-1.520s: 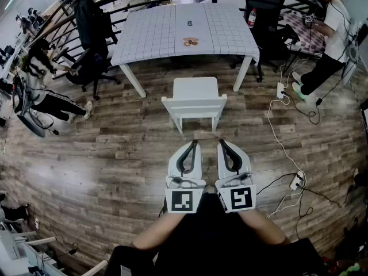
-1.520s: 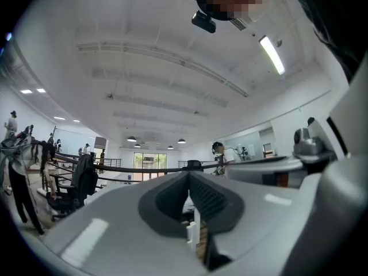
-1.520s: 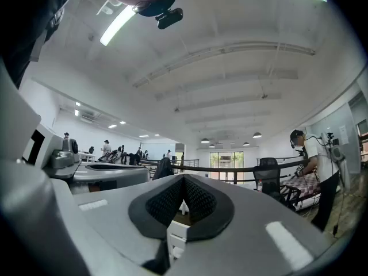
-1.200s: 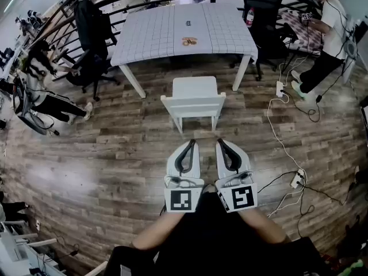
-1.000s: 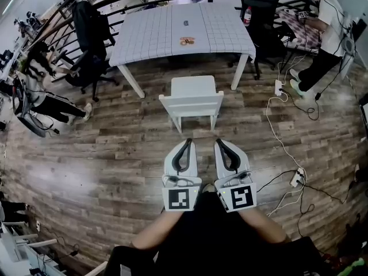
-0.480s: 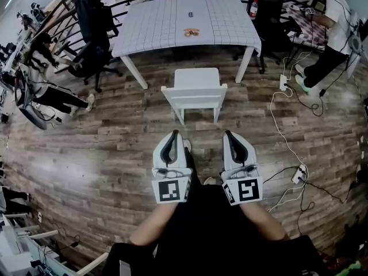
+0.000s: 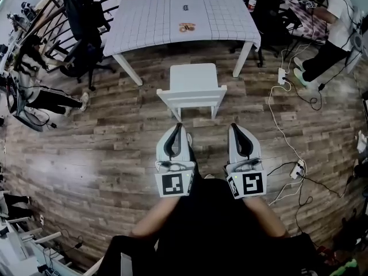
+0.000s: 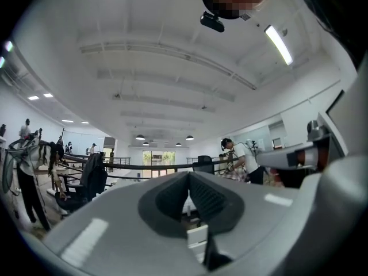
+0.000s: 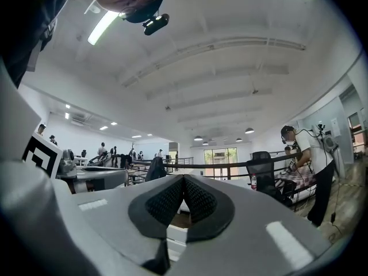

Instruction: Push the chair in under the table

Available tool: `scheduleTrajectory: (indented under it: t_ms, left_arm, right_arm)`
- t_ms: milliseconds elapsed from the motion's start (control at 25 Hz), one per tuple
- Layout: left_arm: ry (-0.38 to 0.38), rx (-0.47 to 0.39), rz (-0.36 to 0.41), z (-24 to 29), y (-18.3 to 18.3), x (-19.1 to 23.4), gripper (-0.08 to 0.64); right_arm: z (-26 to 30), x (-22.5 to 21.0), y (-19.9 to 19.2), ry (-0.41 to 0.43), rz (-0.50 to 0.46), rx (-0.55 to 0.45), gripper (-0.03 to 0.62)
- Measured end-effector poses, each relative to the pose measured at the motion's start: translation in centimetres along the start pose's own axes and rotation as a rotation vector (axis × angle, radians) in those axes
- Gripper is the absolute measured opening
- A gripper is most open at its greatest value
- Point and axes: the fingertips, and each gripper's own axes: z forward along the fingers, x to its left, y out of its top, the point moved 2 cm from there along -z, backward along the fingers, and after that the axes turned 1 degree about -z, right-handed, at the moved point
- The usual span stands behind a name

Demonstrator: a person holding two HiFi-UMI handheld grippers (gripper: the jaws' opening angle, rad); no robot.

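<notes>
The left forearm (image 7: 150,222) and right forearm (image 7: 263,218) reach forward, side by side and a little apart. The left gripper (image 7: 177,126) and right gripper (image 7: 235,126) point level ahead, jaws pressed together, holding nothing.

A white chair (image 7: 194,85) stands at the centre of the frame on the wooden floor (image 7: 103,154), just below the grid-patterned tabletop (image 7: 149,22) at top centre, its seat outside the table's edge. Lower down, the left gripper (image 7: 177,126) and right gripper (image 7: 236,126) point up toward the chair's back, side by side, jaws together. White cables (image 7: 276,125) trail at the right.
</notes>
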Motion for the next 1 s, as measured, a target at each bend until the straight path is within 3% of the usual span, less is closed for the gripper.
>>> scheduleTrajectory:
  t_ms: [480,1000]
  left_arm:
    - [-0.031,0.072,-0.036,11.3,-2.9,5.2,0.009]
    - [-0.106,0.102,-0.036,22.6,-2.9,12.7,0.009]
  right_arm:
    - [13.2,-2.0,-1.6,0.003,-0.016,0.088,-0.002]
    - [27.6,-3.5,-1.4,-0.063,-0.013,0.144,-0.002]
